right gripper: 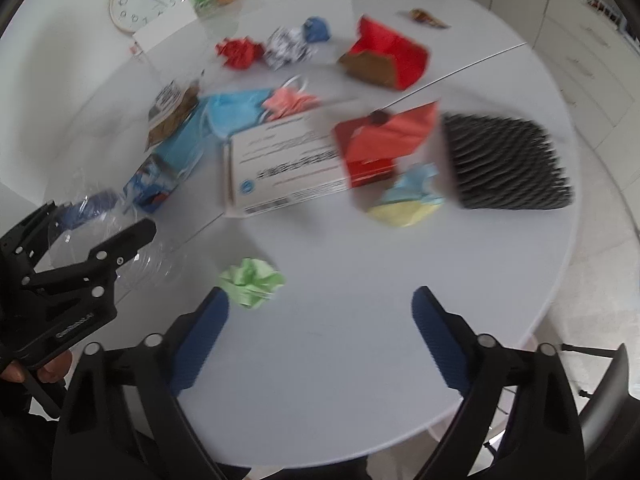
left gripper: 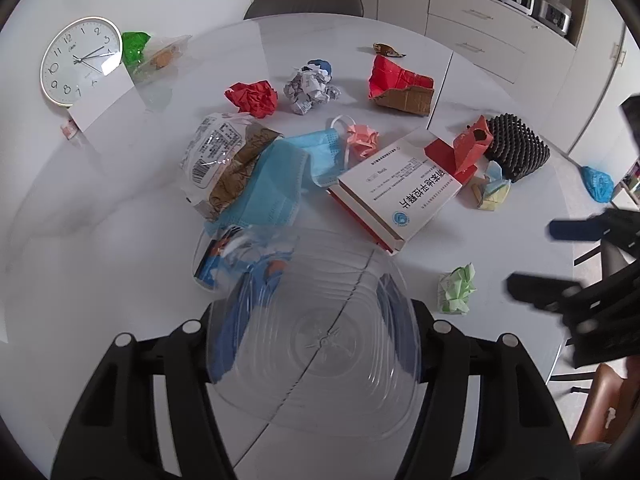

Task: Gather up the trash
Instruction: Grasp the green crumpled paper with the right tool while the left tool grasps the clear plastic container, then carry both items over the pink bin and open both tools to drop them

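Note:
My left gripper (left gripper: 316, 320) is shut on a clear plastic bowl (left gripper: 320, 344), held just above the white round table (left gripper: 100, 248); it also shows in the right wrist view (right gripper: 92, 240). My right gripper (right gripper: 320, 312) is open and empty above the table's near part, beside a green crumpled paper (right gripper: 252, 280), which also shows in the left wrist view (left gripper: 456, 288). Trash lies across the table: a white medicine box (left gripper: 392, 184), blue face masks (left gripper: 280, 176), a red paper ball (left gripper: 252, 98), a printed paper ball (left gripper: 308, 90), a torn red box (left gripper: 400, 84) and black foam (left gripper: 516, 148).
A wall clock (left gripper: 80, 60) leans at the table's far left beside a green wrapper (left gripper: 136, 46). A clear food bag (left gripper: 224, 156) lies left of the masks. A chair (left gripper: 304, 2) stands behind the table, cabinets (left gripper: 480, 20) at the back right.

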The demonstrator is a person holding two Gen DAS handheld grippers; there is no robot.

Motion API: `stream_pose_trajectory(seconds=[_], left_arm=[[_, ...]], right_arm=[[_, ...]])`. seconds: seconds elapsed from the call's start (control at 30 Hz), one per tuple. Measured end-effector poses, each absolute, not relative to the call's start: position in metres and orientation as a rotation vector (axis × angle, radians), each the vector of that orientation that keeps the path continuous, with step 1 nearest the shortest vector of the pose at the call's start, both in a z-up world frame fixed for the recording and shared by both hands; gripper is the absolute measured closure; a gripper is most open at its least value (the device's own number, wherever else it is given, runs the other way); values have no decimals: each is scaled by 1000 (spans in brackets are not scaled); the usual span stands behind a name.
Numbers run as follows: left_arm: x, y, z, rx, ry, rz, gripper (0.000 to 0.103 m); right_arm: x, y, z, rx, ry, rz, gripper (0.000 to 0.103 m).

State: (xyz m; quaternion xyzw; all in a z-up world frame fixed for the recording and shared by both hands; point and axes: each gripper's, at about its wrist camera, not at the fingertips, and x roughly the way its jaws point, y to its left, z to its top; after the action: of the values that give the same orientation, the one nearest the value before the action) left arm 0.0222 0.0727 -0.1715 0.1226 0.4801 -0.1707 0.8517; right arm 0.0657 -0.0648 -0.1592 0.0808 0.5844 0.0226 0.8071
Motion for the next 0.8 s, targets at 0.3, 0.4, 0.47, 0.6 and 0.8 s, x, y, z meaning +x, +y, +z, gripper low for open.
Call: stream_pose_trajectory(seconds=[0.3,0.4,0.47,0.6,0.8], left_arm=[[18,100,-156,255,1001,-375,42],[15,105,-154,253,1001,-390,42],[13,106,-153,259,997,-398,42],[9,106,-148,256,990,-406,42],[0,83,-143,302,980,-452,42]], right_arm=[[84,-25,-192,136,1309,84,39],[83,-20,-191,103,1294,78,56],[83,-20,-191,109,1297,86,66],[78,-28,-188,143,1284,83,68],[48,-62,-162,215,1247,19,68]])
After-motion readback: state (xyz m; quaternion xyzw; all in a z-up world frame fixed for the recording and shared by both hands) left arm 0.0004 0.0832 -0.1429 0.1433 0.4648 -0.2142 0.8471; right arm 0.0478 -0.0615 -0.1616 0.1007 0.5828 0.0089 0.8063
